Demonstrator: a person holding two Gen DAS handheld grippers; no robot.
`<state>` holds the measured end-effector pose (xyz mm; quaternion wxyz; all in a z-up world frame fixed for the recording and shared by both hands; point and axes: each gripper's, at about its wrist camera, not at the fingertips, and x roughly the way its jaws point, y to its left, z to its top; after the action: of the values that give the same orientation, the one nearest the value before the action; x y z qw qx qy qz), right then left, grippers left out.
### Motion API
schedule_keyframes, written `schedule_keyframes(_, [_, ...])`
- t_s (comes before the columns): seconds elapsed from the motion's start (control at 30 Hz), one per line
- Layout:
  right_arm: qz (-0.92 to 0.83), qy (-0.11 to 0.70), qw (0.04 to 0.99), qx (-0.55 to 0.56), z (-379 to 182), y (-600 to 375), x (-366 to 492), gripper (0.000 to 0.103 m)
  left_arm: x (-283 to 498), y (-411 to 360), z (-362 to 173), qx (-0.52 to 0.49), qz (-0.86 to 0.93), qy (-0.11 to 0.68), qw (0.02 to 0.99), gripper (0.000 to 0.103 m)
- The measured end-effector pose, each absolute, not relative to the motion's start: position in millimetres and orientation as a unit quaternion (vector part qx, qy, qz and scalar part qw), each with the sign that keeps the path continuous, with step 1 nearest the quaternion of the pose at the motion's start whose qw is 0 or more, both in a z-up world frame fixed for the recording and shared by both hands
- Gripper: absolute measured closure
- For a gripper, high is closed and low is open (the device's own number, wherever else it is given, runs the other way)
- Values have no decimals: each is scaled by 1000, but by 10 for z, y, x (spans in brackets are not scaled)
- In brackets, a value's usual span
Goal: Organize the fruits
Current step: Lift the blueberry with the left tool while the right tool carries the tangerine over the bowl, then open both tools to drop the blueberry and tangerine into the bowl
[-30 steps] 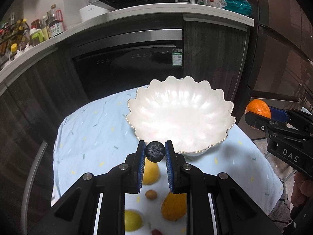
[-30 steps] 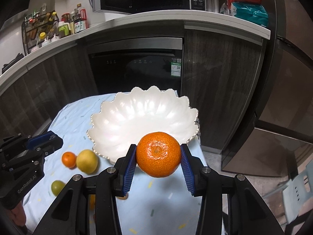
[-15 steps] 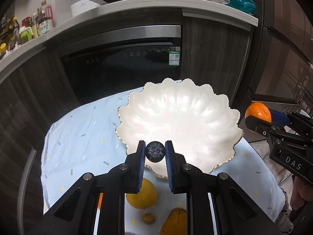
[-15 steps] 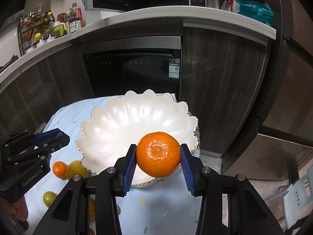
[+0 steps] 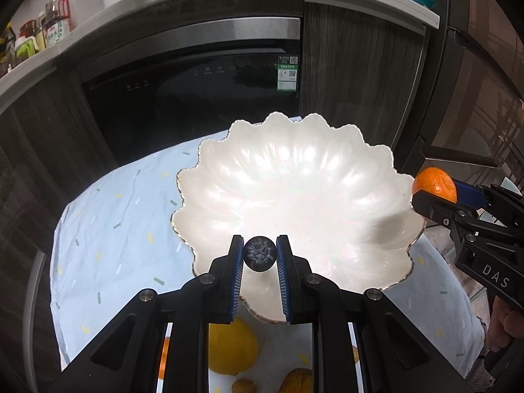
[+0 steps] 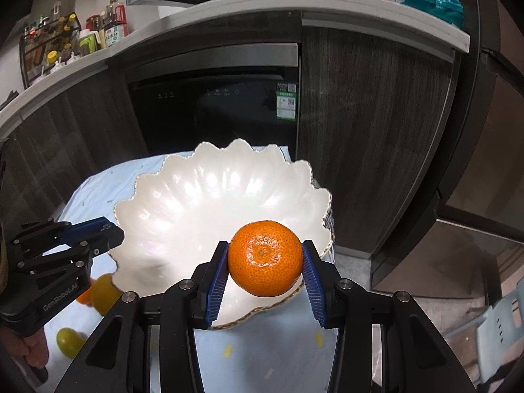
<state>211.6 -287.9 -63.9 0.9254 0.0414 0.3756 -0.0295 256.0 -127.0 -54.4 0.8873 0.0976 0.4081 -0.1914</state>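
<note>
A white scalloped bowl (image 5: 294,183) with a gold rim stands empty on a pale blue tablecloth (image 5: 108,229). My left gripper (image 5: 260,253) is shut on a dark blueberry (image 5: 260,252) held over the bowl's near rim. My right gripper (image 6: 265,262) is shut on an orange mandarin (image 6: 265,257) held over the bowl's (image 6: 209,209) near right rim. The mandarin (image 5: 434,185) and right gripper also show at the right edge of the left wrist view. The left gripper (image 6: 98,232) shows at the left of the right wrist view.
Loose fruit lies on the cloth below the bowl: a yellow lemon (image 5: 231,347), a small brown fruit (image 5: 244,386), an orange-brown fruit (image 5: 298,381), a green-yellow fruit (image 6: 68,340). A dark oven front (image 5: 196,98) and cabinets stand behind the table.
Both grippers have moved forward toward the bowl with their fruit still held. The bowl now looks larger and nearer, and the loose fruits have slid toward the bottom edge.
</note>
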Motion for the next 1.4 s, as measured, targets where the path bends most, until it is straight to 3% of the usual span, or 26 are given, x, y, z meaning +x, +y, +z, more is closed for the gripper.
schedule_keyframes(0.27, [-30, 399, 915, 43, -784, -2882, 2219, 58, 2650, -1273, -686, 96, -192, 425, 880, 80])
schedule_keyframes(0.33, [-30, 403, 914, 44, -800, -2878, 2238, 57, 2654, -1261, -694, 97, -187, 424, 881, 63])
schedule_keyframes(0.4, [-31, 408, 911, 44, -818, -2874, 2254, 56, 2662, -1248, -694, 98, -183, 422, 882, 59])
schedule_keyframes(0.57, [-43, 387, 920, 37, -733, -2844, 2215, 32, 2670, -1209, -686, 98, -177, 425, 883, 50])
schedule_keyframes(0.67, [-41, 380, 923, 36, -671, -2829, 2195, 32, 2643, -1195, -641, 103, -171, 419, 886, 46])
schedule_keyframes(0.83, [-45, 373, 926, 39, -607, -2802, 2149, 28, 2588, -1131, -539, 95, -159, 414, 891, 27])
schedule_keyframes(1.07, [-46, 368, 927, 46, -528, -2746, 2033, 27, 2440, -1018, -429, 90, -145, 414, 894, 22])
schedule_keyframes(1.4, [-43, 357, 932, 41, -380, -2630, 1803, 27, 2168, -859, -261, 84, -137, 400, 902, 21])
